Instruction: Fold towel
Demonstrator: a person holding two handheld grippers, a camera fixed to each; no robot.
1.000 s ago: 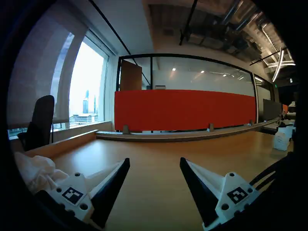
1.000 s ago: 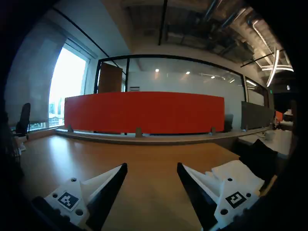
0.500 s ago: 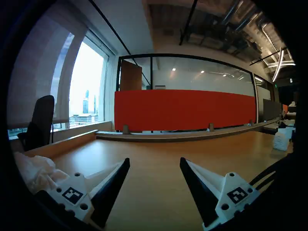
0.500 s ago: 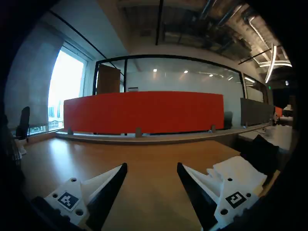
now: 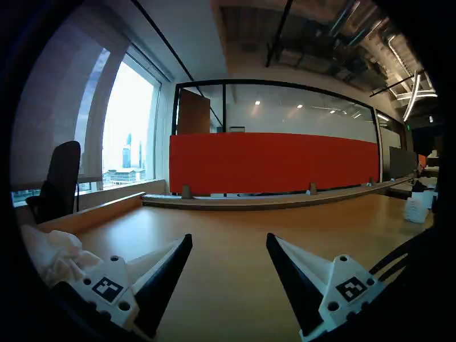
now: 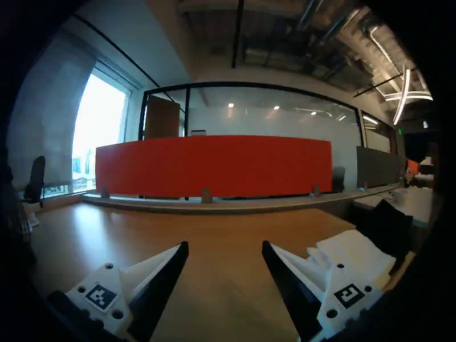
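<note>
The crumpled white towel (image 5: pixel 54 253) lies on the wooden surface (image 5: pixel 245 222), just beside the outer side of the finger at the left of the left gripper view, not between the fingers. Left gripper (image 5: pixel 228 236): fingers spread, holding nothing. Right gripper (image 6: pixel 224 244): fingers spread, holding nothing; a folded white stack (image 6: pixel 356 253) lies just beside one finger. Risk: pinching a bunched layer instead of a corner would leave the towel wadded; a wide sweep of the right gripper could knock the folded white stack
</note>
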